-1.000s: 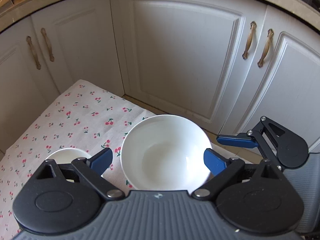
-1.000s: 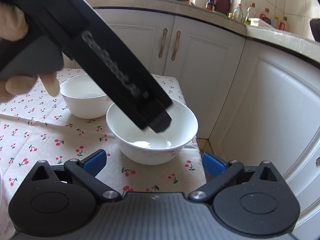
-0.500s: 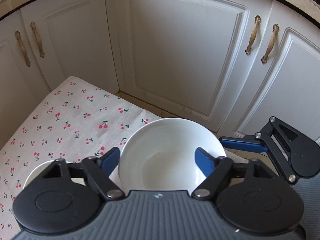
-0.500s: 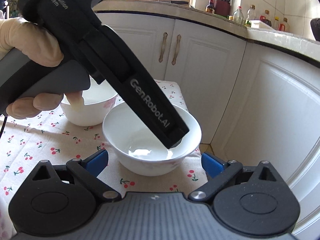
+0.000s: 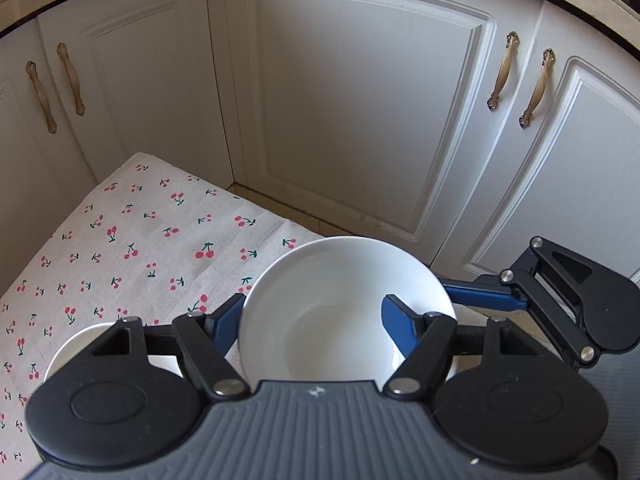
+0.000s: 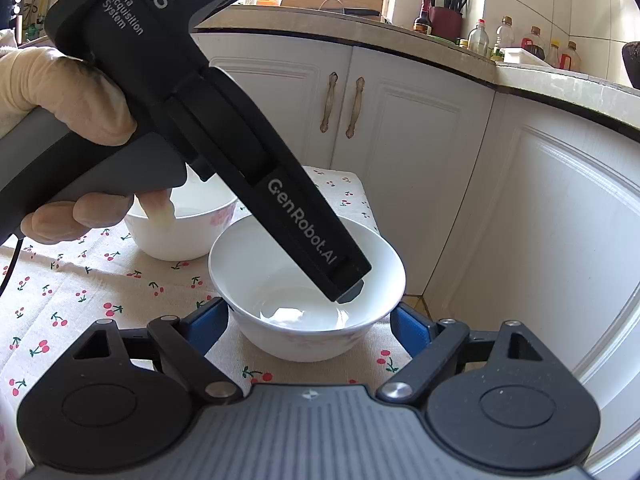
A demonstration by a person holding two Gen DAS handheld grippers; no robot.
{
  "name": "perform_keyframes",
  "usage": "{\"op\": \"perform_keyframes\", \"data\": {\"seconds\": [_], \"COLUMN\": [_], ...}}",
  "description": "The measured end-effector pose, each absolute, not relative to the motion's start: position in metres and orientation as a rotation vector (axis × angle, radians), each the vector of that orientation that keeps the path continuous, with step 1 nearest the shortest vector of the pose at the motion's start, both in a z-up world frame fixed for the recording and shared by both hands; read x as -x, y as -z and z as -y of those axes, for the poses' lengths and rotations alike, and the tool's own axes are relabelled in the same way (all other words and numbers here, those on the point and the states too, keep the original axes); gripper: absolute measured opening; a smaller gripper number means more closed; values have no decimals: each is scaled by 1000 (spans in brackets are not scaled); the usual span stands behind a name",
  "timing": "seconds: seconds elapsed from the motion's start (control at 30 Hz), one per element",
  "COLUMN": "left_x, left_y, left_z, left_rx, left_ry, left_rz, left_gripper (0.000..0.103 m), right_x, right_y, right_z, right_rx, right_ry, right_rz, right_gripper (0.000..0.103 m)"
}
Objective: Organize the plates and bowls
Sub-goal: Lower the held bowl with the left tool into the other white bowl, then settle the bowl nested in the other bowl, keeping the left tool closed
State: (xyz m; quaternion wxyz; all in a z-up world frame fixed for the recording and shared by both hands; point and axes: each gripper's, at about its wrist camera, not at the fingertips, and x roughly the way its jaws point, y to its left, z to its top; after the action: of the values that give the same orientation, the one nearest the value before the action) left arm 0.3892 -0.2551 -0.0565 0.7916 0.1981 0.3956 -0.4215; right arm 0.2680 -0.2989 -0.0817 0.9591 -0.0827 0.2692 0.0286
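Observation:
A white bowl (image 5: 344,312) stands near the right edge of the cherry-print tablecloth (image 5: 132,248). My left gripper (image 5: 312,324) straddles its near left rim, one blue finger outside and one inside; the jaws stand apart with no visible pinch. The bowl also shows in the right wrist view (image 6: 308,292), with the left gripper's body reaching down into it. My right gripper (image 6: 310,324) is open, its blue fingers either side of the bowl's near side, not touching. A second white bowl (image 6: 184,224) stands behind to the left, also visible in the left wrist view (image 5: 80,344).
White cabinet doors (image 5: 360,120) with bronze handles stand close behind and right of the small table. The table edge (image 6: 376,216) drops off just right of the bowl. A countertop with bottles (image 6: 500,40) runs above. A gloved hand (image 6: 60,100) holds the left gripper.
My left gripper has come down toward the near bowl and narrowed, so one finger is now inside the rim. My right gripper has edged closer to the bowl, still open.

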Motion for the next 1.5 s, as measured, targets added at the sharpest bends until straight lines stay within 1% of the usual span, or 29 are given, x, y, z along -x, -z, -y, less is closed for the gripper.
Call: {"op": "perform_keyframes", "data": {"seconds": [0.6,1.5], "left_x": [-377,-273], "left_y": [48,-9], "left_z": [251,185], "left_rx": [-428,-419], "left_ry": [924,866], "left_rz": [-849,-771], "left_gripper": [72,72], "right_x": [-259,-169], "right_y": [71,16], "right_z": [298,259], "right_rx": [162,214], "right_ry": [-65,-170], "right_rz": [-565,-520], "right_gripper": [91,91]}}
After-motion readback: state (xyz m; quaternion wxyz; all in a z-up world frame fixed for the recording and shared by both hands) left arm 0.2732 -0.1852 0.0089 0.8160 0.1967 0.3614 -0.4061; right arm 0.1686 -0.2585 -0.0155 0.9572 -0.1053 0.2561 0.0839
